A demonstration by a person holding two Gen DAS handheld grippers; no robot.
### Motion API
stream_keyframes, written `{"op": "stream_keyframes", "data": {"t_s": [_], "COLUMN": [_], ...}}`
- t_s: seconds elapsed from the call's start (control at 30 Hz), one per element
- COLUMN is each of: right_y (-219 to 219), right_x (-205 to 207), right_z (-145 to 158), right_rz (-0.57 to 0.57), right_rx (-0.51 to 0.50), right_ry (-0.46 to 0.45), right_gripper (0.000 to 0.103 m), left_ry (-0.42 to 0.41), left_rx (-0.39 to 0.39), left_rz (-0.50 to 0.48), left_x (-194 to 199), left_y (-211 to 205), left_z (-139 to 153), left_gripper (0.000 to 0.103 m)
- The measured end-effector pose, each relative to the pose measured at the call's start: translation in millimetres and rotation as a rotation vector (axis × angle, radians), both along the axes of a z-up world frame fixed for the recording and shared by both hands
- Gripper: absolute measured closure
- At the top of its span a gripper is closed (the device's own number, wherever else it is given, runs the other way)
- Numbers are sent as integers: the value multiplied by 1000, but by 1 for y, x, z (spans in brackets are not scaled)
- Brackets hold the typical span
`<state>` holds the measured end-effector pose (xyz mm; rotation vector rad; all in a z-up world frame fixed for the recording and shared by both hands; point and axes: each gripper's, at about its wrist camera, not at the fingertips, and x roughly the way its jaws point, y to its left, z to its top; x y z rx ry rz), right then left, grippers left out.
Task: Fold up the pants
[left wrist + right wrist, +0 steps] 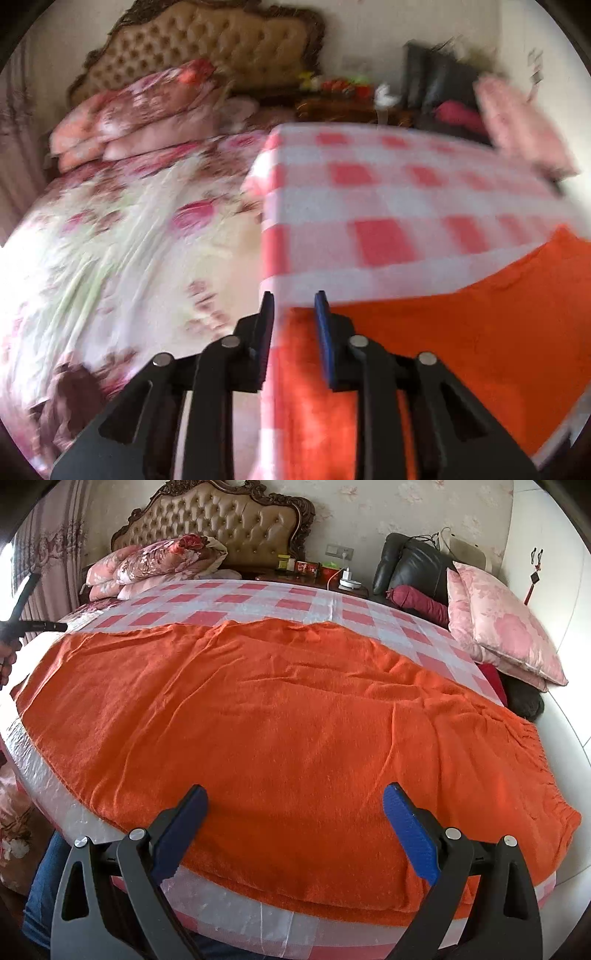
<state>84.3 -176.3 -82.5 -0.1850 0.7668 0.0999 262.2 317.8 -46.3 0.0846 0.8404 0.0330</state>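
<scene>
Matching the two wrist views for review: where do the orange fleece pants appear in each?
Left wrist: orange fleece pants fill the lower right, by the left gripper.
Right wrist: they span the centre.
Shared landmark: tufted tan headboard, top centre-left.

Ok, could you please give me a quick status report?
Left gripper part open, empty. Right gripper wide open, empty. Orange pants flat on checked cloth, unfolded. Nothing blocking.
</scene>
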Motion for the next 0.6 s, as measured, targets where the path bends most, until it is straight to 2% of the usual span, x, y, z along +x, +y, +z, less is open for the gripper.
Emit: {"op": "stream_keyframes", "data": {"t_s": [0.03,0.1,0.13,0.17,0.2,0.27,0.33,0.4,0.47,0.57,0.6], "right_y": [-2,-7,-10,-13,-17,-19,-22,-26,-30,-35,-33], "right_x": [-1,-5,-5,-4,-1,1,-2,-4,-6,-8,-8], "right_z": [3,7,8,8,7,4,1,1,2,7,11], "right_rz": [-2,-42,-59,-75,-90,-106,-116,-124,-138,-166,-161], "right_rx": [-6,-31,-32,-28,-28,-53,-73,-75,-86,-57,-30], "right_ry": [-12,-52,-61,-66,-60,-54,-60,-56,-53,-66,-79], "right_gripper": [11,11,11,11,11,11,11,11,11,11,11], "left_ry": [-44,-119,-160,-176,-169,-122,-75,-41,-56,-44,-75], "left_rx": [-1,-67,-93,-118,-154,-115,-103,-84,-54,47,66], "left_rz": [37,62,53,25,-58,-148,-154,-114,-51,83,111], "left_x": [-9,-34,-50,-60,-76,-94,-100,-104,-111,-117,-123], "left_y": [5,7,-1,-9,-29,-64,-73,-64,-50,-29,-29], "left_z": [7,23,30,32,29,12,-6,-23,-25,-22,-15], "left_gripper": [81,80,76,71,66,65,66,65,56,55,55]}}
